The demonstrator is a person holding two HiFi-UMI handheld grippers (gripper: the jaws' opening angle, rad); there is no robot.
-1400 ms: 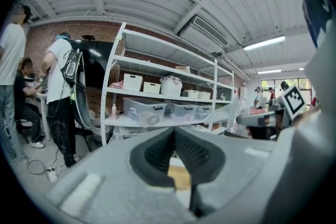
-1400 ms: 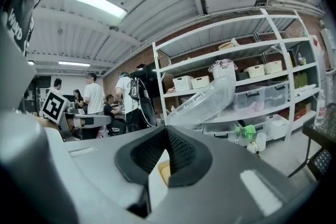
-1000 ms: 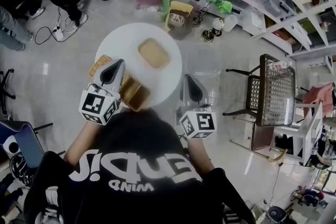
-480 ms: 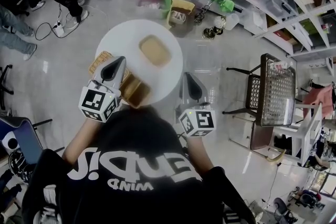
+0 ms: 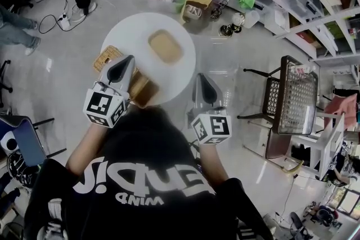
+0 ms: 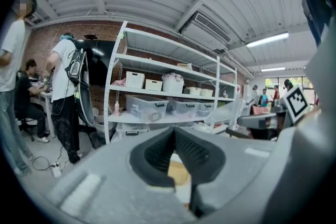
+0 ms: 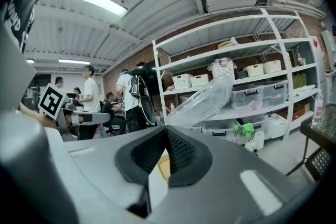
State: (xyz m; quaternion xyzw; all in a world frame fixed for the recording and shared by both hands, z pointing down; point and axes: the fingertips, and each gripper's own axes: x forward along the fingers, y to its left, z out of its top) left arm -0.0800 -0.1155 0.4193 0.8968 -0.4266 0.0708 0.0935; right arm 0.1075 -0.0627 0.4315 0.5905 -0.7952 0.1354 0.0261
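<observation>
My right gripper [image 7: 165,127] is shut on the edge of a clear plastic lid [image 7: 202,102], which slants up and to the right from the jaw tips. In the head view the right gripper [image 5: 202,78] is held just off the right rim of a round white table [image 5: 129,31], with the lid [image 5: 223,82] faint beyond it. My left gripper [image 6: 174,129] is shut, with nothing visible between its ribbed pads. The left gripper [image 5: 125,60] hovers over the table's near left, next to a brown box [image 5: 140,90]. A tan tray [image 5: 164,45] lies mid-table.
A wicker basket [image 5: 106,58] sits at the table's left edge. White shelving [image 6: 163,86] with bins stands behind. A mesh chair [image 5: 295,95] is to the right, and floor clutter [image 5: 194,8] lies past the table. People [image 6: 63,97] stand at the left.
Both grippers keep nearly the same pose and stay shut. The head view has shifted slightly. People in the background have moved a little.
</observation>
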